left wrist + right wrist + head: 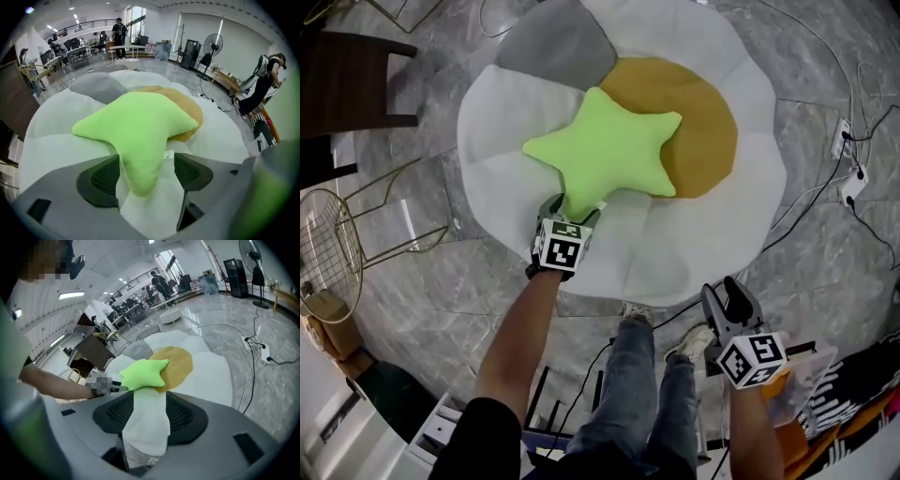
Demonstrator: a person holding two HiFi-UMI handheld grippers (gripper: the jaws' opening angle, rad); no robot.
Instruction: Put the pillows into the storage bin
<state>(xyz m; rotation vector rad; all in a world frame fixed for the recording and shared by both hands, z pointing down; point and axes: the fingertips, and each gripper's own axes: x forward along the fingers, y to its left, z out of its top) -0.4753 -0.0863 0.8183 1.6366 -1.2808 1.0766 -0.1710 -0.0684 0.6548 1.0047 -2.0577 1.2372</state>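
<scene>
Nothing is stowed yet. The green star pillow (pixel 605 150) lies at 12 o'clock on the flower cushion (pixel 703 234), one point straddled, ungripped, by the parted jaws of the left tool (pixel 570 211); the right tool (pixel 722 292) is held apart, empty.

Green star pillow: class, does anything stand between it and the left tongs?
Nothing visible does. One arm of the green star pillow lies between the open jaws of the left tongs.
</scene>
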